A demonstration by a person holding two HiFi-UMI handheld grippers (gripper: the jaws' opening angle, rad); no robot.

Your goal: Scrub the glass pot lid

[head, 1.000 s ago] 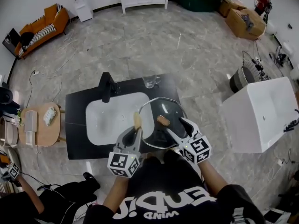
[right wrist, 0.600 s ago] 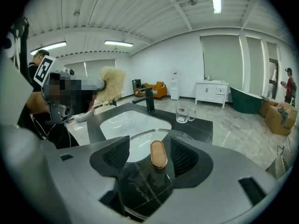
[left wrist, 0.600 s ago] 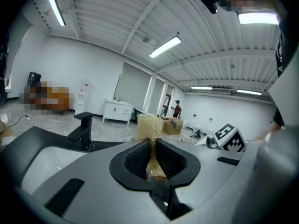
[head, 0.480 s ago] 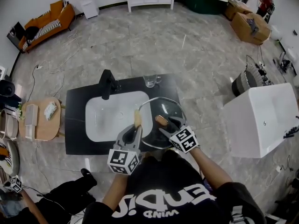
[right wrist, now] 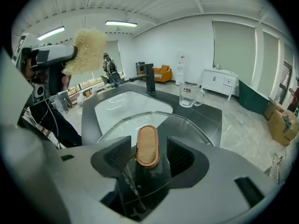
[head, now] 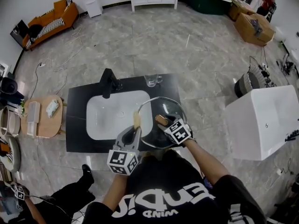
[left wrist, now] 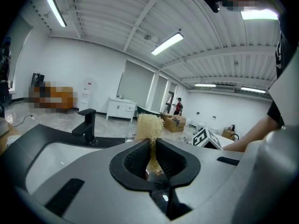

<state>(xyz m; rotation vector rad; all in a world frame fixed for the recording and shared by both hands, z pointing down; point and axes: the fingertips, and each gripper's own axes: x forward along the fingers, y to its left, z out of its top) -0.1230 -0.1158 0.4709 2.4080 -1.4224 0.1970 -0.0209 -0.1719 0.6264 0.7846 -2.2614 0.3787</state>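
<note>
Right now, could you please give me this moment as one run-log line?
left gripper: shut on scrubber | right gripper: shut on lid knob | glass lid: held over sink edge | scrub contact: cannot tell

Ahead of me, a white basin [head: 110, 120] is set into a black countertop [head: 74, 107]. A black faucet [head: 108, 83] stands at its far rim. A glass mug [head: 151, 80] stands at the countertop's far edge. A white tub [head: 261, 120] stands to my right.
</note>
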